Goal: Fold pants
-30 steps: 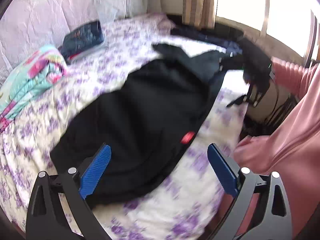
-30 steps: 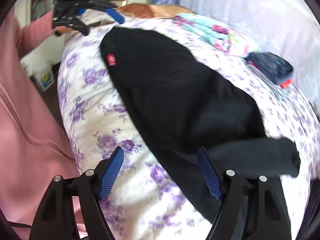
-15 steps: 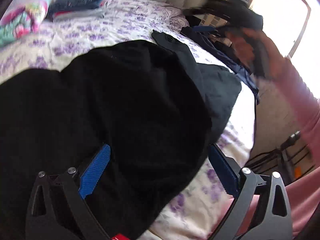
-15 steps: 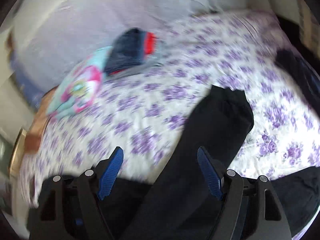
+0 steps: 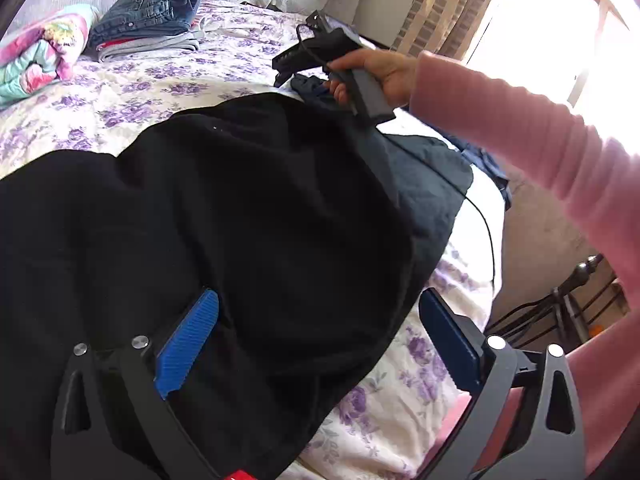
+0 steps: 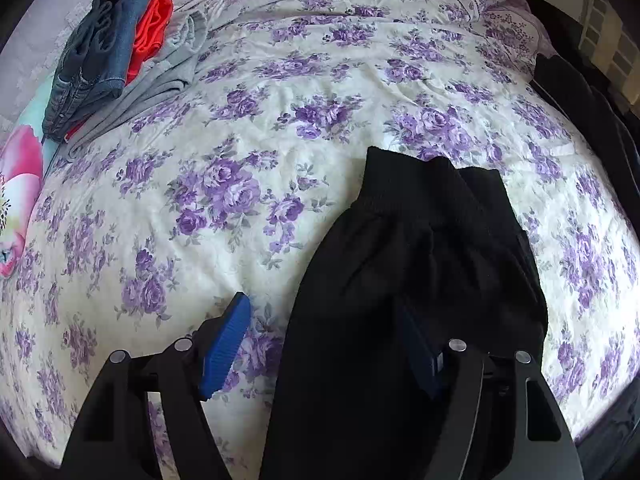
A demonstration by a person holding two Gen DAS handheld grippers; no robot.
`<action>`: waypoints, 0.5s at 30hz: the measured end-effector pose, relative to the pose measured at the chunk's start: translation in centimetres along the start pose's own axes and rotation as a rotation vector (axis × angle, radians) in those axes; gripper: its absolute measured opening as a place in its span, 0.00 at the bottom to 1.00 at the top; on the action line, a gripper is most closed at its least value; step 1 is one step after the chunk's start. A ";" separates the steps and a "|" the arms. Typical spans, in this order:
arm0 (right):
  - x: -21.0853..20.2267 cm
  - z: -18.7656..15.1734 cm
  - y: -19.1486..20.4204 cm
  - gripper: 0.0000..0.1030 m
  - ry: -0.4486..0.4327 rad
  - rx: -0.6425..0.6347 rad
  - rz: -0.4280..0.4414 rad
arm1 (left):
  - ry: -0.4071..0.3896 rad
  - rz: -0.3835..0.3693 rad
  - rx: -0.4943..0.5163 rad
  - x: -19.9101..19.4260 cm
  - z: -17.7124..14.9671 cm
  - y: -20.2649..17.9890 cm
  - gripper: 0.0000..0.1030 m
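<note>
Bed: floral purple-and-cream bedspread [image 6: 320, 92] carries everything; bright window at its far corner in the left wrist view.
Pants: black pants [image 5: 224, 240] lie along the near edge of the bed, the ribbed cuffs [image 6: 424, 184] pointing toward the bed's middle in the right wrist view.
Right hand-held gripper: right hand-held gripper [image 6: 324, 344] is angled steeply down over the leg ends; jaws are closing, cloth lies between them, its left pad still clear of the cloth.
Left hand-held gripper: left hand-held gripper [image 5: 320, 340] hovers over the wide body of the pants, jaws spread wide, gripping nothing.
Right hand: right hand [image 5: 384, 72] in a pink sleeve [image 5: 520, 140] grips the tool's handle, reaching across the bed.
Step, as I judge it: pinch both leg layers together near the cuffs, so they travel evenly.
Neighbours: folded jeans stack [image 6: 100, 60] and a colourful quilt [image 5: 36, 60] sit well apart at the far edge.
</note>
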State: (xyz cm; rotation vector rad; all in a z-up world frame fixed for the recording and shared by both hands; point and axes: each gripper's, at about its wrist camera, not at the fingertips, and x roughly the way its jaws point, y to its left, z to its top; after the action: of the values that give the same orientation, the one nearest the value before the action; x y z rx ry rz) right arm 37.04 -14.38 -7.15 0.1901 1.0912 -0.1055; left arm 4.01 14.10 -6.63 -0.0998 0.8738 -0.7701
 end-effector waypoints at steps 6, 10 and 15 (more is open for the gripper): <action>-2.0 0.3 -2.9 0.08 0.023 0.005 0.066 | -0.036 -0.093 -0.048 -0.6 0.2 1.2 0.95; -7.3 -0.1 -6.7 0.08 -0.060 0.096 0.240 | -0.030 -0.076 -0.039 -0.4 0.1 0.8 0.95; -17.9 -3.5 -14.9 0.08 -0.269 0.237 0.525 | -0.021 -0.052 -0.033 -0.1 0.2 0.6 0.95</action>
State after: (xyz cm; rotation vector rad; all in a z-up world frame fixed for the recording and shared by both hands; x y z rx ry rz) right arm 23.17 -28.36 5.66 0.6503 0.7312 0.2077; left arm 4.42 14.55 -6.63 -0.1599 0.8673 -0.8025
